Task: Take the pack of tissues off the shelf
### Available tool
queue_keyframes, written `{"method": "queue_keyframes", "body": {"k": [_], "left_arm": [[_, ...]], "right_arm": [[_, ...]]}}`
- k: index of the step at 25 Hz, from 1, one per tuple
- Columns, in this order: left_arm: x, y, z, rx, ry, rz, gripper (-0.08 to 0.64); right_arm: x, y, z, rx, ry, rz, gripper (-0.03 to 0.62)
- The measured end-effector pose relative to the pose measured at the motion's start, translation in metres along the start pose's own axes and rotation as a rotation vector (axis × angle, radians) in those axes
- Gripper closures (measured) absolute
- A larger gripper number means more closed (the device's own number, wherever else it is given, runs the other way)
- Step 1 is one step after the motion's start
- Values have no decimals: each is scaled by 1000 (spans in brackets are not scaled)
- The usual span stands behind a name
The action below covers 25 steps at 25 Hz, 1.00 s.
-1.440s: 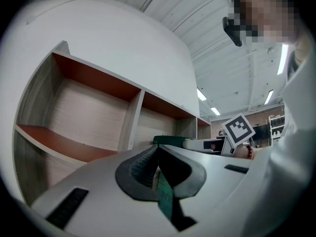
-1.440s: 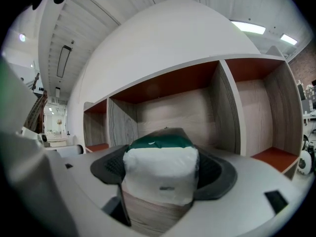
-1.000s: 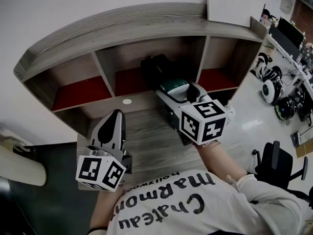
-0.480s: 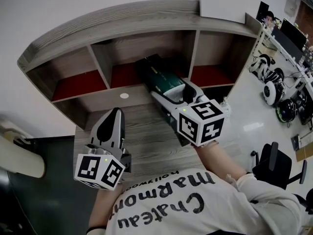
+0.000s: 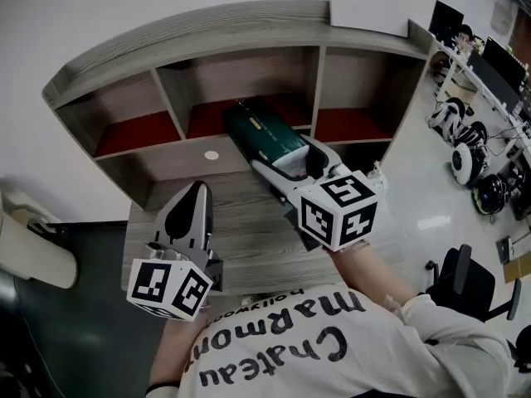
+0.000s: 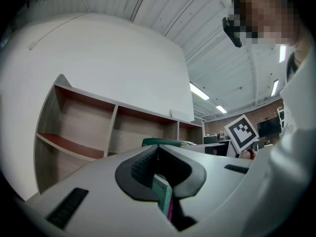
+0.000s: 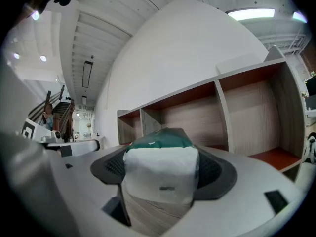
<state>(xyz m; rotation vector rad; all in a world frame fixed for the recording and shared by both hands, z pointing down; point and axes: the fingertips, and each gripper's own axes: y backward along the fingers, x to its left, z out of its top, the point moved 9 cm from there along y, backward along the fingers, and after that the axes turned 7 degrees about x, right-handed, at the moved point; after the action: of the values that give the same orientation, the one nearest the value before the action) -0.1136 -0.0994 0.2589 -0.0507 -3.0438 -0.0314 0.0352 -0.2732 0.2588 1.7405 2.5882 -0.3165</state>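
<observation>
The right gripper is clamped on the soft green, white-ended pack of tissues at 12 o'clock. The pack's far end lies at the lip of the middle bay of the grained wooden shelf, between the dividers. Since a second ago it has slid further out over the table. At 7 o'clock the left gripper is closed, with room around it.

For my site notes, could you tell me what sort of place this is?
Probably an open office or lab: a grey wood-grain desk shelf with open compartments, a black swivel chair, and dark monitors along a desk.
</observation>
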Motion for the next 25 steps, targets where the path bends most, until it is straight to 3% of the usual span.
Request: {"method": "queue_keyframes", "body": {"k": [17, 25], "left_arm": [[-78, 36, -20, 2, 2, 55, 541], [-110, 58, -37, 0, 10, 87, 541]], "right_arm": [[2, 68, -29, 32, -1, 116, 196], [2, 102, -49, 42, 19, 126, 196]]}}
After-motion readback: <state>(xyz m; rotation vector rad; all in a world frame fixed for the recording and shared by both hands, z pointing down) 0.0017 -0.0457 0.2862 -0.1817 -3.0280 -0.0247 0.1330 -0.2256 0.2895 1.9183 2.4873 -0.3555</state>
